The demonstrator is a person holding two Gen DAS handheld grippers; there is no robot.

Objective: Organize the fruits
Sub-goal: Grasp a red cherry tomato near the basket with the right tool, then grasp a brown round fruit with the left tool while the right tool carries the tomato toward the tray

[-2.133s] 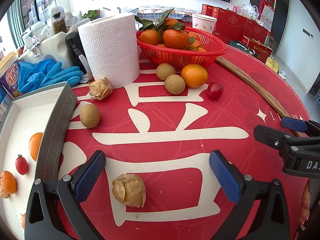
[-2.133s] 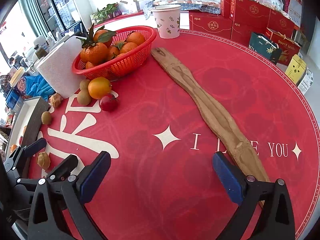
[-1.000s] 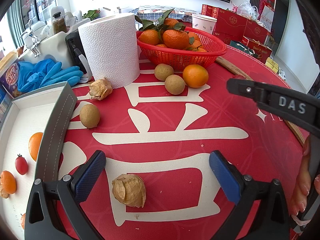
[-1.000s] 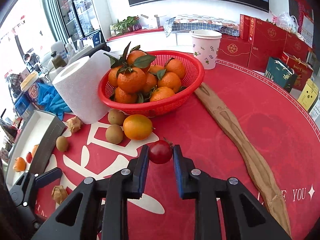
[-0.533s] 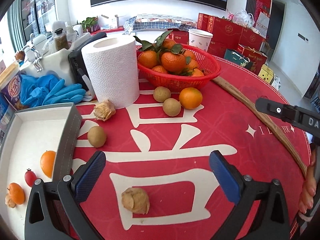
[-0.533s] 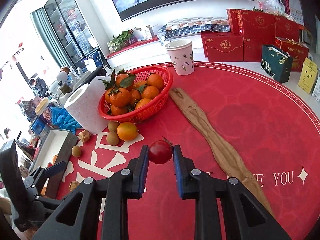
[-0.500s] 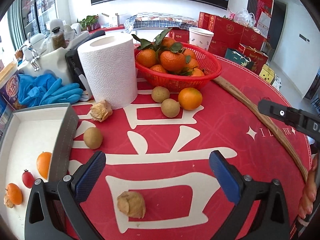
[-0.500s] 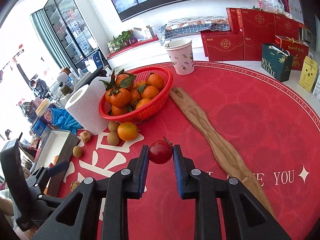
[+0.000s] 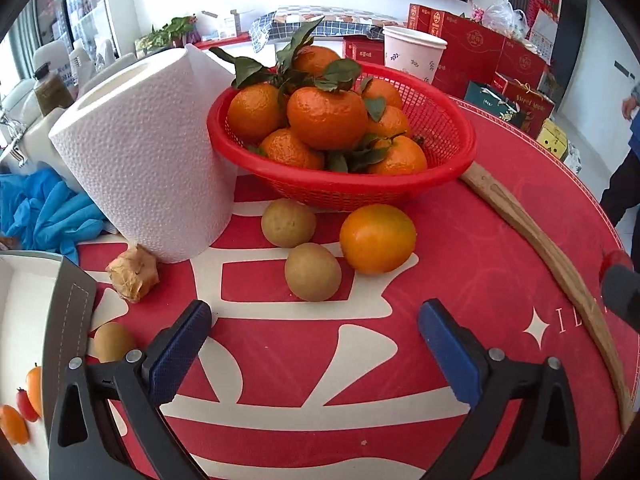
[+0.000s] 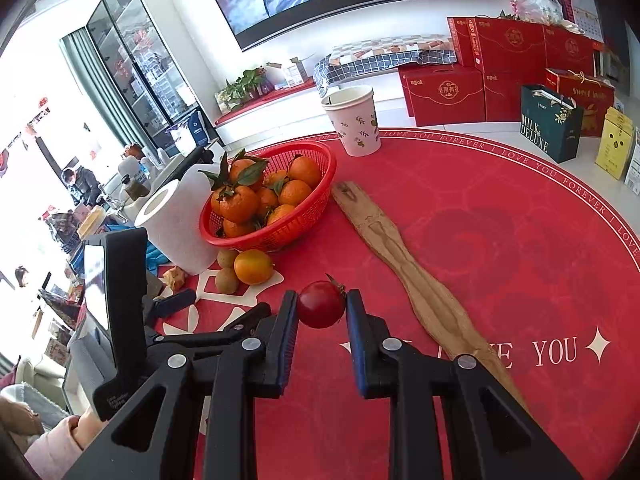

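Observation:
My right gripper [image 10: 322, 312] is shut on a red cherry tomato [image 10: 321, 309] and holds it above the red mat. My left gripper [image 9: 316, 344] is open and empty, low over the mat. Just beyond it lie two brown kiwis [image 9: 313, 271] [image 9: 288, 222] and a loose orange [image 9: 377, 238]. A third kiwi [image 9: 113, 340] sits by its left finger. A dried husk fruit [image 9: 134, 272] lies beside the paper roll. A white tray [image 9: 24, 320] at the left edge holds small oranges and a cherry tomato [image 9: 25, 404].
A red basket [image 9: 348, 184] of leafy mandarins stands behind the loose fruit. A paper towel roll [image 9: 148, 148] stands left of it, with blue gloves [image 9: 44, 212] beyond. A long wooden stick [image 10: 416, 280] lies across the mat. A paper cup [image 10: 354, 122] stands at the back.
My left gripper has moved forward toward the kiwis and orange, leaving the nearer husk fruit behind it. My right gripper has lifted higher with the cherry tomato in it.

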